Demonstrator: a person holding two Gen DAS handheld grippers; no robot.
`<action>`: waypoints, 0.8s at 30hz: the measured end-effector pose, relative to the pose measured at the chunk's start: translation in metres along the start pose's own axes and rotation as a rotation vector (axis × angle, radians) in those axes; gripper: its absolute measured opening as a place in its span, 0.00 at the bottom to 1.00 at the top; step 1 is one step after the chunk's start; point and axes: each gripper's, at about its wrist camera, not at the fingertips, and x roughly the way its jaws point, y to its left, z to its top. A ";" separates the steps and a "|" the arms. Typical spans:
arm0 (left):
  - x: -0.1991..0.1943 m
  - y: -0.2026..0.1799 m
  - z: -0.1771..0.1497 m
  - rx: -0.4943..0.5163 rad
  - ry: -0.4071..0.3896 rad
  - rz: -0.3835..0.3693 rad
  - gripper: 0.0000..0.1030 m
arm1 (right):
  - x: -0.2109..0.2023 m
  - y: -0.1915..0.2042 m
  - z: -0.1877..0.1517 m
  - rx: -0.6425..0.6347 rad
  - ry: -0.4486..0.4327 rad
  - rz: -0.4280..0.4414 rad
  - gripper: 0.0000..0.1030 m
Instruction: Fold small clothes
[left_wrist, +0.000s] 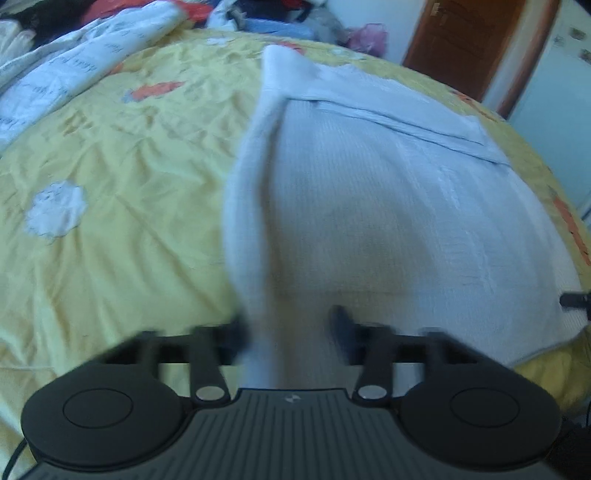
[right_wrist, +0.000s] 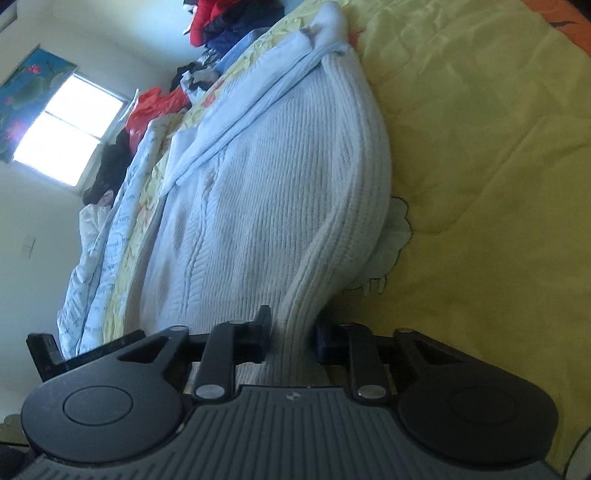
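Left wrist: both grippers (left_wrist: 291, 325) (right_wrist: 291, 332) pinch sweater (left_wrist: 388, 192) hem.

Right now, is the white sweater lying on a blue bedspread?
No, the white sweater lies on a yellow bedspread with cartoon prints.

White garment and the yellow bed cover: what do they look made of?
White garment: looks like a soft ribbed knit, maybe wool or cotton blend; raised vertical ribs and cable-like lines show in the right wrist view. Matte.
Yellow bed cover: looks like thin woven, quilted fabric with a slight sheen; fine creases and printed or stitched white and orange patches. Fibre unclear.
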 end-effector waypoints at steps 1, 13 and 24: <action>0.000 0.006 0.002 -0.028 0.008 -0.011 0.27 | 0.000 -0.001 0.001 -0.001 0.001 0.004 0.18; 0.007 0.019 0.017 -0.108 0.084 -0.109 0.28 | 0.003 -0.009 0.007 0.055 0.045 0.055 0.32; -0.008 0.040 0.033 -0.144 0.024 -0.140 0.09 | -0.026 0.005 0.023 -0.007 -0.029 0.118 0.16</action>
